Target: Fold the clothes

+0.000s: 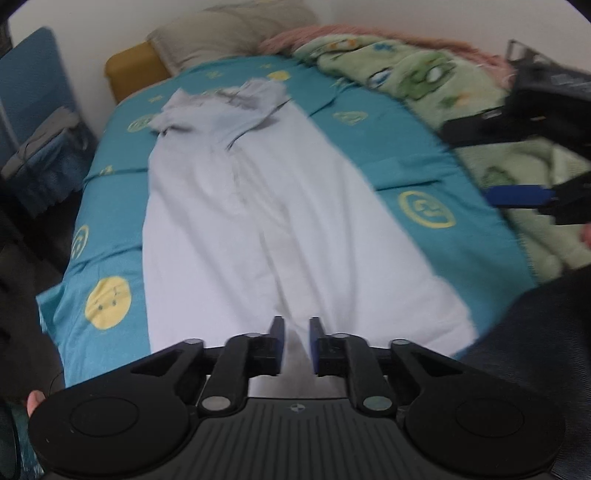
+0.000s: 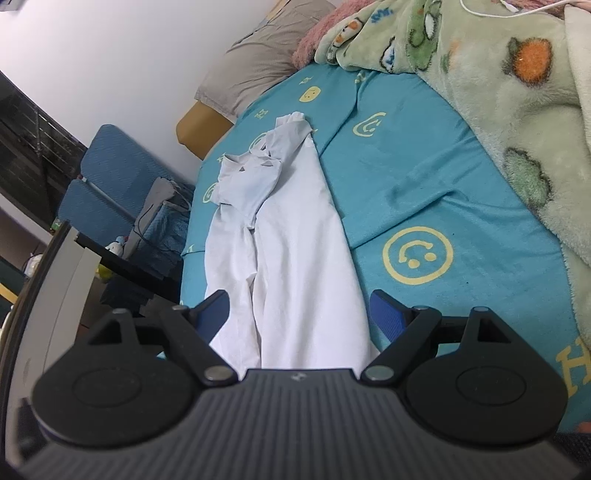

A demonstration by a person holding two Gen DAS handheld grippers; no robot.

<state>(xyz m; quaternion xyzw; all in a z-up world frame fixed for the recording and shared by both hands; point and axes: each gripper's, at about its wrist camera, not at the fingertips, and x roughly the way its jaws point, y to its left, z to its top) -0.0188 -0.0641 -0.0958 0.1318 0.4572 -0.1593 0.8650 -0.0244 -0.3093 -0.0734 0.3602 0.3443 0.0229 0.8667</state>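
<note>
Two handheld black grippers with blue-padded fingers hover over the near end of a long white cotton garment (image 1: 280,221) laid lengthwise down a bed. In the left wrist view, the left gripper (image 1: 296,334) has its jaws nearly together, a narrow gap between the pads, above the garment's near hem; whether any cloth is pinched there cannot be told, as the frame is blurred. In the right wrist view, the right gripper (image 2: 297,308) holds its jaws spread wide, one finger at each side of the cloth's near end, gripping nothing. The right gripper also shows at the right edge of the left wrist view, raised above the bedding.

The garment rests flat on a teal bed sheet printed with yellow smiley faces (image 2: 406,192), its far end bunched into a rumpled heap with a collar-like fold (image 2: 255,173). Beside it, to the right, lies a pale green fleece blanket with cartoon patterns (image 2: 498,92), touching a pink fuzzy throw (image 2: 317,33) near the head of the bed. A grey-beige pillow (image 1: 229,31) sits at the far end against a white wall. Left of the bed stands a blue upholstered chair (image 2: 110,173) draped with grey cloth.
</note>
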